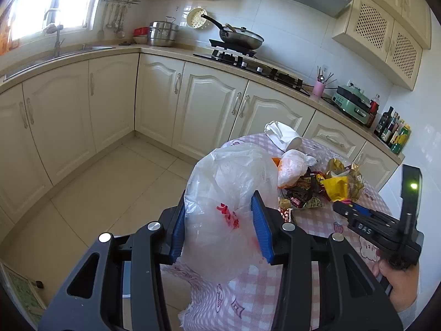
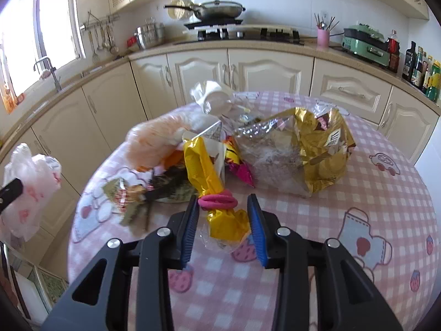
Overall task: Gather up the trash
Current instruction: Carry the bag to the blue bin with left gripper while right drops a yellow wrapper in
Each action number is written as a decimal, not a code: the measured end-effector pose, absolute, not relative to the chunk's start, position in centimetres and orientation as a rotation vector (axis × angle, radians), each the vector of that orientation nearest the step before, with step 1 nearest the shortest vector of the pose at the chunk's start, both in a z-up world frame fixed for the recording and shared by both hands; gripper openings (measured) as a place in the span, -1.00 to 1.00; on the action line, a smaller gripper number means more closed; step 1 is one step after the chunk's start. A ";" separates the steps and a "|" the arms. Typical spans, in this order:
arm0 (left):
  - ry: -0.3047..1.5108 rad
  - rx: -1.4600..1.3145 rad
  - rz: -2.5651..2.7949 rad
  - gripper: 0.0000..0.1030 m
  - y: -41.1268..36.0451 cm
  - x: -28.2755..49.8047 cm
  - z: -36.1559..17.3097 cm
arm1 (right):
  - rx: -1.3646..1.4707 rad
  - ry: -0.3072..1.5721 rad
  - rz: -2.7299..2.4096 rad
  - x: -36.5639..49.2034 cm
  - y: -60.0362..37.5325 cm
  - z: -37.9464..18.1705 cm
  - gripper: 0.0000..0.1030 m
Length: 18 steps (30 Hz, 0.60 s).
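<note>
A yellow wrapper [image 2: 205, 171] is pinched by the right gripper [image 2: 223, 230] beside the gold bag [image 2: 325, 149] on the table [image 2: 358, 193]. The clear plastic bag [image 1: 220, 201], contents indiscernible, is clamped in the left gripper [image 1: 219, 227] at the table's edge.

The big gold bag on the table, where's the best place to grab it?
Probably the crinkled open top of the gold bag, coming from the near side. The foil there stands up in thin folds the jaws could pinch; its body lies wide and puffy on the table.
</note>
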<state>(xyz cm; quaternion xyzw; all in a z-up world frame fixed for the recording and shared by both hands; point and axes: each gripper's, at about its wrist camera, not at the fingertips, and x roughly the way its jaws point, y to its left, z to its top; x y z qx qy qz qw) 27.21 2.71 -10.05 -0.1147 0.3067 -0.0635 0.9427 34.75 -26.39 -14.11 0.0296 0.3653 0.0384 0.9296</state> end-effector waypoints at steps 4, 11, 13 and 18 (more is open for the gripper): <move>0.619 -0.249 -0.109 -0.21 4.4 26.4 -10.0 | 0.055 0.702 0.150 32.5 -23.8 -11.9 -0.51; 0.634 -0.283 -0.023 -0.21 8.9 25.0 -10.8 | 0.013 0.692 0.405 32.3 -14.4 -10.4 -0.51; 0.641 -0.294 0.016 -0.20 10.5 24.6 -11.2 | 0.012 0.712 0.492 32.6 -11.1 -10.7 -0.51; 0.687 -0.317 0.132 -0.20 14.9 24.4 -12.9 | -0.004 0.832 0.661 34.5 -2.5 -14.0 -0.51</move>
